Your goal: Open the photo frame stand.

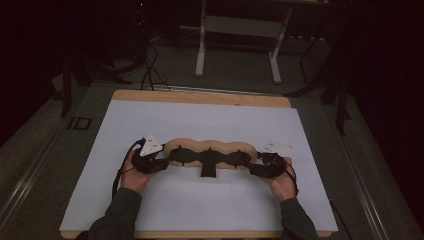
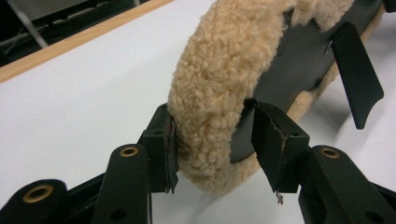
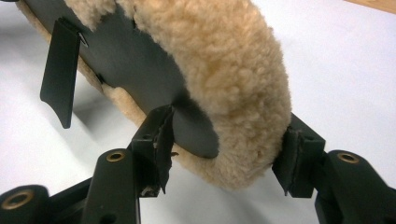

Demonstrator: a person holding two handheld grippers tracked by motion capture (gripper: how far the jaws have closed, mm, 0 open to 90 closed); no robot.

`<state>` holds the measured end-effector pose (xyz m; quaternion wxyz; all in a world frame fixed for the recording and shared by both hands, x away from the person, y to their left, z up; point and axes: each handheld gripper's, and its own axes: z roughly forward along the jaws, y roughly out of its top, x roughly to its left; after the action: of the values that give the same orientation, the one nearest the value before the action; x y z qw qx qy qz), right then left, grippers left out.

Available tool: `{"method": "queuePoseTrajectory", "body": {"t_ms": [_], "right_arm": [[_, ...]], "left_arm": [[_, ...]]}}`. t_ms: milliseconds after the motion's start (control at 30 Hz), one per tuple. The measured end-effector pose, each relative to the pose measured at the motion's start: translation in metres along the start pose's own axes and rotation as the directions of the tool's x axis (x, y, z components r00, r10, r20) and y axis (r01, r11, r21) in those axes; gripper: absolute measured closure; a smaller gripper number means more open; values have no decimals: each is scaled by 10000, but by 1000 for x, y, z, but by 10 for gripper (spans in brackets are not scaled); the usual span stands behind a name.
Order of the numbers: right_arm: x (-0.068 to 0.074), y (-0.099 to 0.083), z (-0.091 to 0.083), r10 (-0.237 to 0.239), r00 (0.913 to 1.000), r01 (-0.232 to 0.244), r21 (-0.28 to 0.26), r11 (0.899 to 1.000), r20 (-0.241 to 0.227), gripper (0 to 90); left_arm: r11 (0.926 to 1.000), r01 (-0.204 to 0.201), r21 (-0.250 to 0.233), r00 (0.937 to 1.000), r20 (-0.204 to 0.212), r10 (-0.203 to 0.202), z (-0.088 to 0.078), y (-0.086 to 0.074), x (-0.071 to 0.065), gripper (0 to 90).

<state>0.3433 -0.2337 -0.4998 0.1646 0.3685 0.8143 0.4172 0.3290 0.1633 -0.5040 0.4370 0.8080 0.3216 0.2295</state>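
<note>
Near the table's front edge, midway between its left and right edges, a long tan fleece pad (image 1: 210,150) lies crosswise on the white table (image 1: 200,120). It is a fluffy sheepskin-like cover with a black backing (image 2: 299,60) and black strap tabs (image 2: 357,70), perhaps a strap or belt cushion.

The left gripper (image 1: 152,162) takes the pad's left end and the right gripper (image 1: 265,167) its right end, each held by one hand. Holding both ends at once looks meant to keep the long, floppy pad stretched and level, so it can be turned or lifted without sagging in the middle.

In the left gripper view the jaws stand either side of the rounded fleece end, one pad against the wool, the other against a black tab. In the right gripper view one jaw meets the black backing and the other presses the fleece. Both seem clamped on the thick end, jaws wide because the pile is bulky.

How hard the soft pile is squeezed is difficult to judge. Dim light in the high view makes the black parts merge with the grippers, and a dark piece (image 1: 207,170) jutting toward the front edge is unclear. The pad's underside is hidden.
</note>
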Motion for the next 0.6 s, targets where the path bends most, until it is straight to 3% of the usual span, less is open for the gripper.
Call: {"method": "queuePoseTrajectory", "body": {"t_ms": [200,333,600], "right_arm": [[-3,-2,5,341,9994,-341,-18,9994,-20,425],[-5,-4,4,808,9962,-814,-172,9965,-327,405],[-4,-6,0,753,9959,-763,-185,9969,-501,402]], "left_arm": [[9997,248,-52,9997,-61,-248,4,-1,1,518],[9993,383,-29,9993,-20,-383,2,-2,-1,510],[9980,629,-75,9978,211,-627,-2,-5,-2,497]]}}
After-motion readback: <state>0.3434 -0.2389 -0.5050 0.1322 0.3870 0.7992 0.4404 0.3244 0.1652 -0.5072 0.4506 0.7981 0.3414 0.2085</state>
